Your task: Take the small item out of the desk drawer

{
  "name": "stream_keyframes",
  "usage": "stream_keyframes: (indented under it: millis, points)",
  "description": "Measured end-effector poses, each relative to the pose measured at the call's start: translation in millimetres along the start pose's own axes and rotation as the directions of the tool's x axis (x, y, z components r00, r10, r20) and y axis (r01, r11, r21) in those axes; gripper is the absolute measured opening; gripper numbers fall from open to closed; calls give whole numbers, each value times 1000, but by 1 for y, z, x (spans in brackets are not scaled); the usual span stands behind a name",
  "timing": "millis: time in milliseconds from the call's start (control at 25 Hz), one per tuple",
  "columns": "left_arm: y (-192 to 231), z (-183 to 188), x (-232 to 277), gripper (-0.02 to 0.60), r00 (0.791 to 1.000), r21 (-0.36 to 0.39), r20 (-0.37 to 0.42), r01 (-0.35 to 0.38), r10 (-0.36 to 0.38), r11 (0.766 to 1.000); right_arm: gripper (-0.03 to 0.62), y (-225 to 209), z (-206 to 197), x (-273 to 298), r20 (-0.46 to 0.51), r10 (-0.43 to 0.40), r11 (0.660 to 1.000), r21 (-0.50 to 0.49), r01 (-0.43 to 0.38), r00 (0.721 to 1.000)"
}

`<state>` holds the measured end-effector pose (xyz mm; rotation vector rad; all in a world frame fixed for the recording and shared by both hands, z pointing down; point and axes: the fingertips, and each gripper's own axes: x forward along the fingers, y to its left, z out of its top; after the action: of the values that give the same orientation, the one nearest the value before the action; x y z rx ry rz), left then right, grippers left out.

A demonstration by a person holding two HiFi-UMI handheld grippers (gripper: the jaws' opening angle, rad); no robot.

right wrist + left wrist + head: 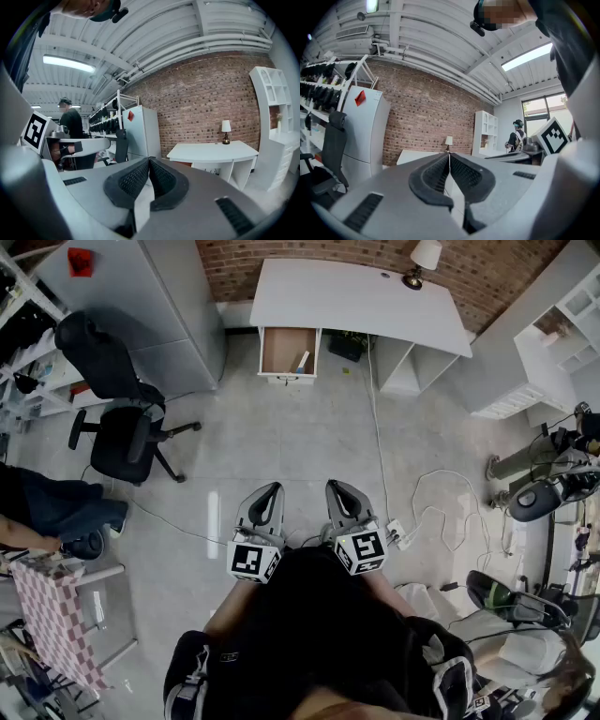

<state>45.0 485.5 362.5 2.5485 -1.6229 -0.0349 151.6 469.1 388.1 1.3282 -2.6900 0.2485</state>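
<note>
A white desk (356, 298) stands against the brick wall at the far end of the room. Its drawer (288, 352) is pulled out, and a small pale item (302, 362) lies inside at the right. My left gripper (270, 489) and right gripper (335, 487) are held close to my body, side by side, far from the desk. Both are shut with nothing between the pads. The desk also shows in the left gripper view (417, 156) and in the right gripper view (213, 151), beyond the shut right gripper (149, 161).
A black office chair (117, 399) stands at the left near a grey cabinet (150, 296). White cables and a power strip (403, 535) lie on the floor at the right. A lamp (419, 261) sits on the desk. White shelves (544, 343) stand at the right.
</note>
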Motion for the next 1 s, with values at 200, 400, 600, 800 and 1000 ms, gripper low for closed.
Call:
stream_keyframes:
  millis: [200,400,600,800,1000]
  points:
    - [9,-3,-6,14,1000,-13,-1,-5,5,1000,26,9,-1,4,2,5,1000,-5,-5,1000]
    - [19,1,-9,14,1000,-11,6,-2,2,1000,26,18,6,14,18,6,1000,-21,-6,1000]
    - [34,5,-16,14,1000,-2,1,-3,3,1000,27,28,12,27,41,3,1000,1,-3,999]
    - [66,2,-33,14,1000,-12,-13,-5,5,1000,27,55,11,52,27,1,1000,-7,-1,1000]
    - [100,-13,-47,14,1000,-32,-26,-3,2,999,28,76,1,77,15,-22,999,-25,22,1000]
